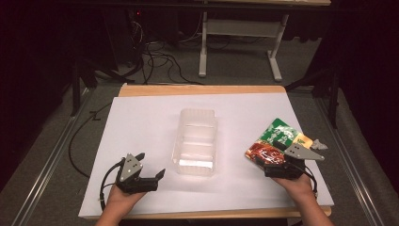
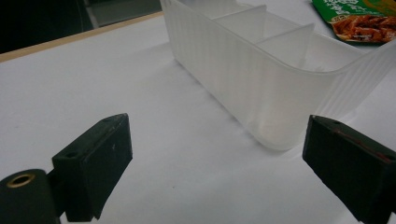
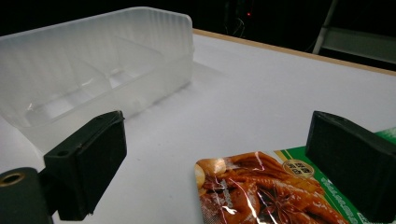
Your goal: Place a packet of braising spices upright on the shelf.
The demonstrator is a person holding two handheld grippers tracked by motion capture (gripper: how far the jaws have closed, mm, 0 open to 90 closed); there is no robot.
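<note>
Overhead: two hand-held grippers low on a white worktop (image 1: pixel 141 117), clear bin between them, snack packet at right.
High view: translucent plastic bin (image 1: pixel 195 141) sits mid-worktop, long axis running away from the person; left gripper (image 1: pixel 151 165) rests near its lower-left corner, apart from it, fingers spread wide on nothing. Right gripper (image 1: pixel 261 159) sits over the near edge of a green-and-red food packet (image 1: pixel 277 136) lying flat, right of the bin. Left gripper view: black fingers (image 2: pixel 93 163) wide apart, bare sheet between them, the bin's ribbed corner just ahead, dividers visible inside. Right gripper view: fingers (image 3: pixel 88 158) open wide, straddling the packet's red corner; contact with it cannot be told.
</note>
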